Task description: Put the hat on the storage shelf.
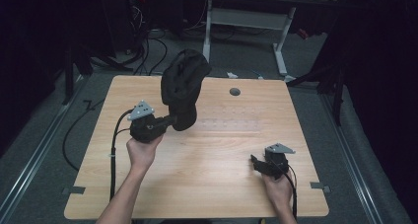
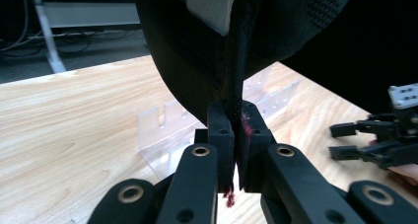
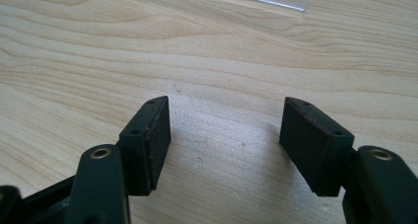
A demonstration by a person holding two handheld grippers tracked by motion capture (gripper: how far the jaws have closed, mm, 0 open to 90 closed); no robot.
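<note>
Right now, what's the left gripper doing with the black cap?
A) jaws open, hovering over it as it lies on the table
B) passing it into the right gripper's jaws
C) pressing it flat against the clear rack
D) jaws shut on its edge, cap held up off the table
D: the left gripper has its jaws pinched on an edge of the black cap, which hangs lifted above the table; the right gripper sits apart, open and empty.

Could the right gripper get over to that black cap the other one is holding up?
Probably yes: the right gripper is open and empty, and bare table lies between it and the black cap, pinched by the left gripper.
</note>
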